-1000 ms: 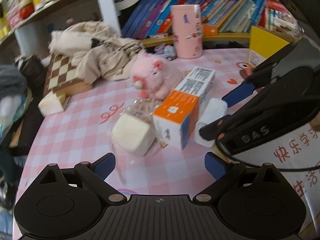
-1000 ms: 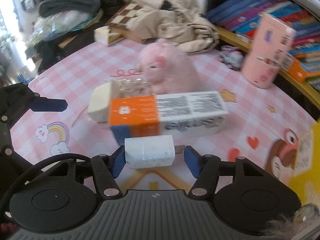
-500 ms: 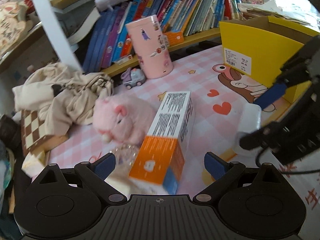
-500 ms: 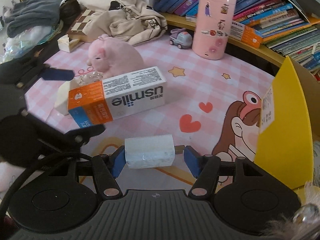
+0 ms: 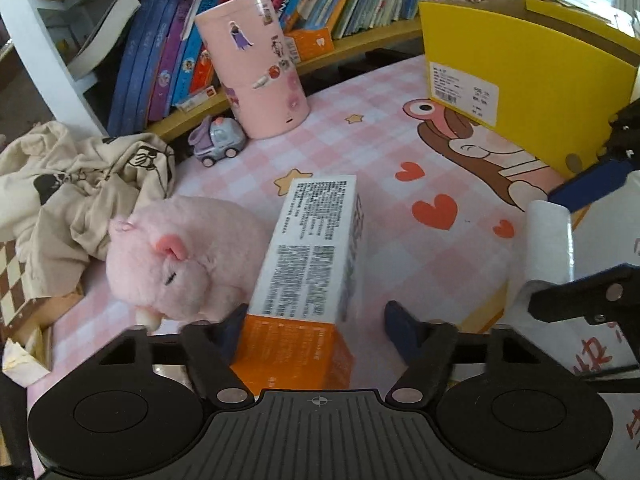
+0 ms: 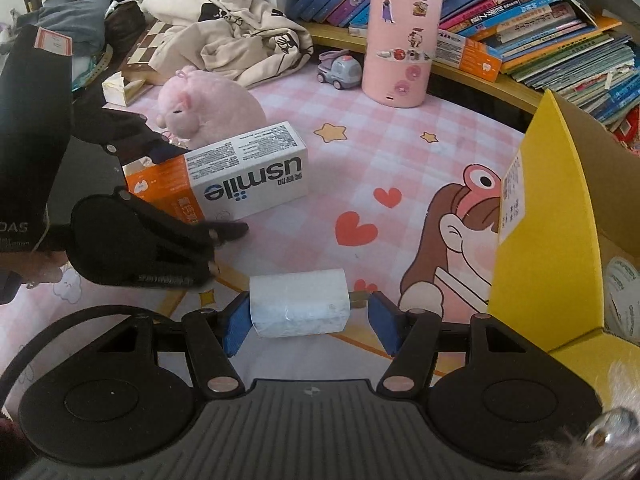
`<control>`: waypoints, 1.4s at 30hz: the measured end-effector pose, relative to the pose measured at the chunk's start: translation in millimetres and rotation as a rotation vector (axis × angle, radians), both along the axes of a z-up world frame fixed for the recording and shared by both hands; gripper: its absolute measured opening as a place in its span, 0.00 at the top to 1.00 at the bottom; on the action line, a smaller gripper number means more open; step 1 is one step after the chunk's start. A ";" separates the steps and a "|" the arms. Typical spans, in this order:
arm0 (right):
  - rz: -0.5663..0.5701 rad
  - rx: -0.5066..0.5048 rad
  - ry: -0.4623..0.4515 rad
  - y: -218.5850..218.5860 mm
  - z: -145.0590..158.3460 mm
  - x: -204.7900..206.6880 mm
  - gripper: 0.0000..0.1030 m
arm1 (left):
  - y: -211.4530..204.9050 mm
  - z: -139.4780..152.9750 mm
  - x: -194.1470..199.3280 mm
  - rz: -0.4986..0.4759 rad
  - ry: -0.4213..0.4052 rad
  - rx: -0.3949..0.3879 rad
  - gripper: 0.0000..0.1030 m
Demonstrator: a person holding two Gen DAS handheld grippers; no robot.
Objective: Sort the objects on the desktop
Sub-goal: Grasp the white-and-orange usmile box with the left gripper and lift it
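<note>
My right gripper (image 6: 306,320) is shut on a white paper roll (image 6: 300,308) and holds it above the pink mat, left of the yellow box (image 6: 560,216). The roll also shows in the left wrist view (image 5: 548,248). My left gripper (image 5: 316,324) is open, with its fingers on either side of the orange end of the white and orange usmile box (image 5: 312,264), which lies on the mat. The same box shows in the right wrist view (image 6: 236,176). A pink plush pig (image 5: 180,256) lies against the box's left side.
A pink cylinder (image 5: 256,68) and a small toy truck (image 5: 218,140) stand near the bookshelf at the back. A beige garment (image 5: 68,184) and a chessboard (image 6: 148,46) lie at the left. The yellow box (image 5: 520,76) stands open at the right.
My left gripper has moved forward so that its fingers now flank the orange end of the usmile box. My right gripper has carried the roll to the right, nearer the yellow box.
</note>
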State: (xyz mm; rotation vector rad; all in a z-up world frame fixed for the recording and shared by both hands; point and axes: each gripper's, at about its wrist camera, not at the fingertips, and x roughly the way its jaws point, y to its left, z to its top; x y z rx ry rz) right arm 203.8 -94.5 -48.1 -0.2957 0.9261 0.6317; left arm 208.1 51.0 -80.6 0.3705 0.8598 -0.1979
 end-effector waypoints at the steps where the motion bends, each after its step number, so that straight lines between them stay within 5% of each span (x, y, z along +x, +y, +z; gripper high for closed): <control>1: -0.002 0.000 0.000 -0.9 0.6 -0.6 0.42 | 1.3 1.6 -1.7 -0.002 0.009 -0.020 0.54; 3: -0.003 0.002 0.000 -3.1 1.6 -2.2 0.42 | 2.9 4.7 -5.4 -0.005 0.023 -0.057 0.60; 13: 0.015 -0.004 0.017 -6.8 0.4 -11.7 0.42 | -3.2 9.6 -57.9 -0.024 0.079 -0.111 0.61; 26: 0.101 -0.017 0.018 1.5 1.7 -38.6 0.42 | 8.3 13.4 -111.8 0.093 0.093 -0.130 0.60; 32: 0.117 -0.025 0.024 1.7 -0.8 -47.8 0.42 | 8.4 7.3 -107.6 0.124 0.099 -0.129 0.57; 42: 0.095 -0.034 0.030 -4.6 -5.1 -52.6 0.42 | 3.2 1.9 -90.5 0.113 0.101 -0.104 0.32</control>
